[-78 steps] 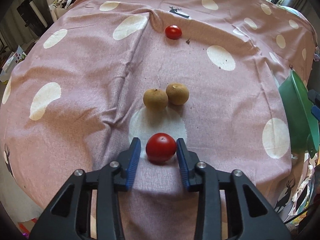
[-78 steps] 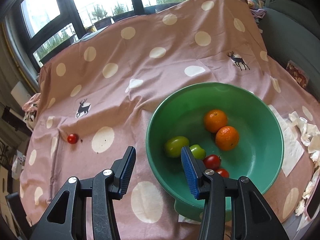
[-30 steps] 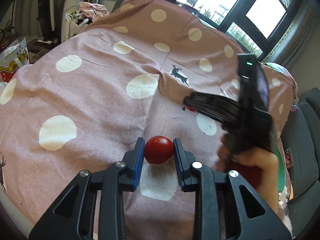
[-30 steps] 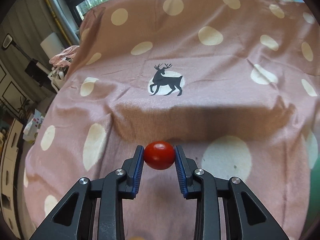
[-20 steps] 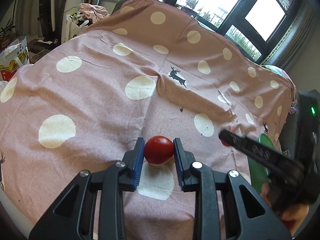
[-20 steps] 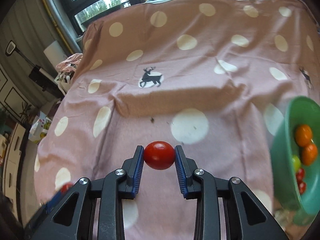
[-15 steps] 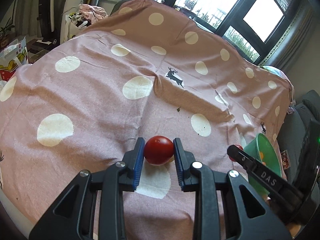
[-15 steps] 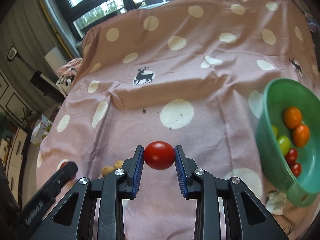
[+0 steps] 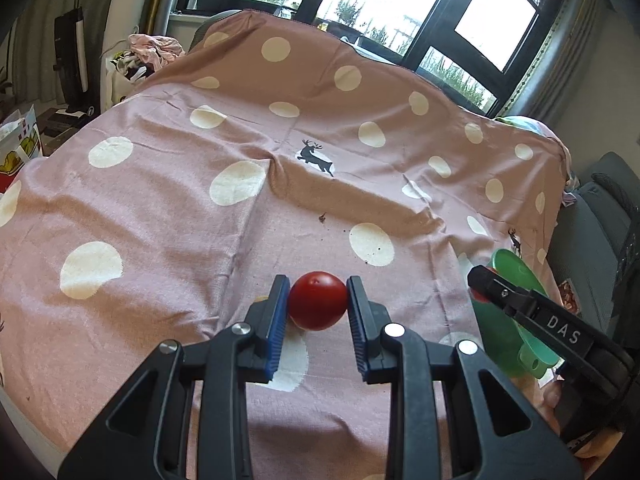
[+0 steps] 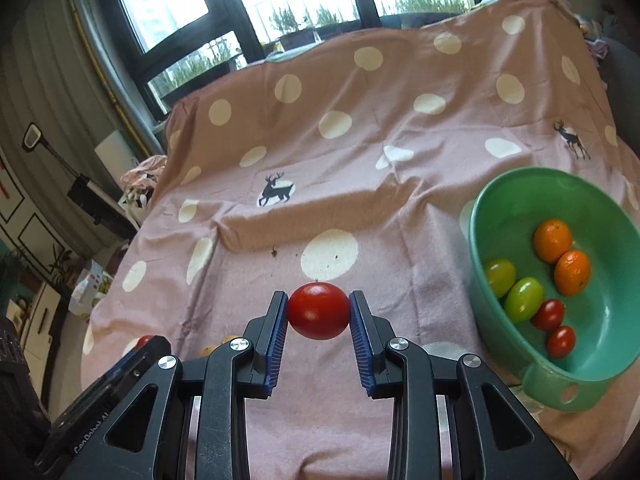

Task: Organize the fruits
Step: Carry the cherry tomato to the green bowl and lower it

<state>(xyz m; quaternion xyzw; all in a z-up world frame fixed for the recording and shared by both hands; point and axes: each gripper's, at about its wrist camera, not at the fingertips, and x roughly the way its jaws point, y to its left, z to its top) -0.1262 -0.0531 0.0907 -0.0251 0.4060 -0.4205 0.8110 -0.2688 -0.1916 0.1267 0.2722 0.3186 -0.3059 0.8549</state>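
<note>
In the left wrist view my left gripper point(image 9: 318, 300) is shut on a red tomato point(image 9: 316, 298), held above the pink dotted cloth point(image 9: 160, 208). My right gripper point(image 10: 319, 312) is shut on a second red tomato point(image 10: 319, 310), just left of the green bowl point(image 10: 600, 208). The bowl holds two oranges point(image 10: 554, 240), two green fruits point(image 10: 524, 298) and two small red tomatoes point(image 10: 550, 314). From the left wrist view the bowl point(image 9: 516, 270) shows at the right, partly behind the right gripper's black finger point(image 9: 520, 306).
Two small brown fruits point(image 10: 218, 346) lie on the cloth at the lower left, partly hidden by my right gripper. The left gripper's finger point(image 10: 136, 360) reaches in there too. Windows stand behind the table, a grey sofa point(image 9: 592, 216) to its right, clutter point(image 9: 152, 46) at the far left.
Both grippers closed on tomatoes that lay on the cloth. Over the last second the right gripper swung its tomato towards the bowl, which came into its view. The left one barely shifted.
</note>
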